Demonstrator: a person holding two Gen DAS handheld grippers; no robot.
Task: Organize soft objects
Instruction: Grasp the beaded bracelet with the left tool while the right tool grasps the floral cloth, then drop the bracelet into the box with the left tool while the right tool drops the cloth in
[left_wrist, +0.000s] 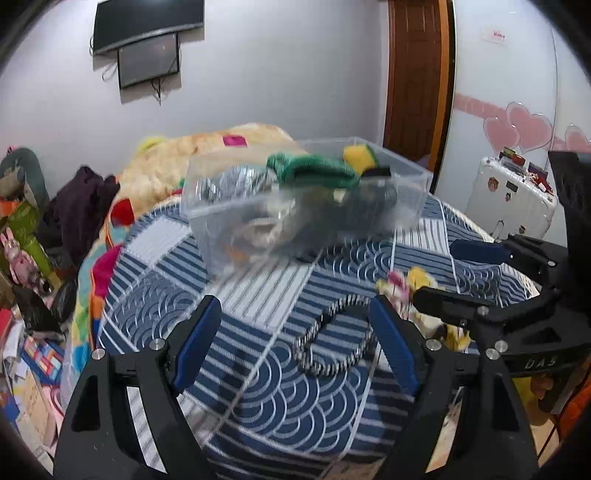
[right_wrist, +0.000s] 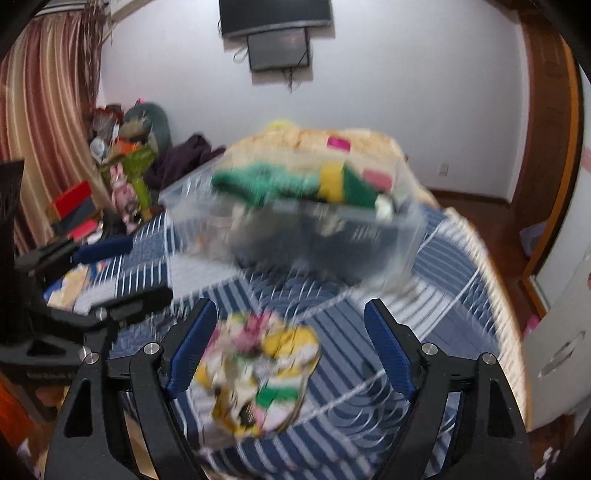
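Observation:
A clear plastic bin stands on the blue patterned bedspread and holds a green knit item, a yellow-green sponge and other soft things. A black-and-white braided loop lies on the bed between my left gripper's open fingers. My right gripper is open over a crumpled floral cloth, yellow, pink and green. The bin also shows in the right wrist view, blurred. The right gripper also shows in the left wrist view, by the floral cloth.
A yellow fleece blanket lies behind the bin. Dark clothes and clutter sit left of the bed. A white suitcase stands at the right. A wooden door and wall screens are behind.

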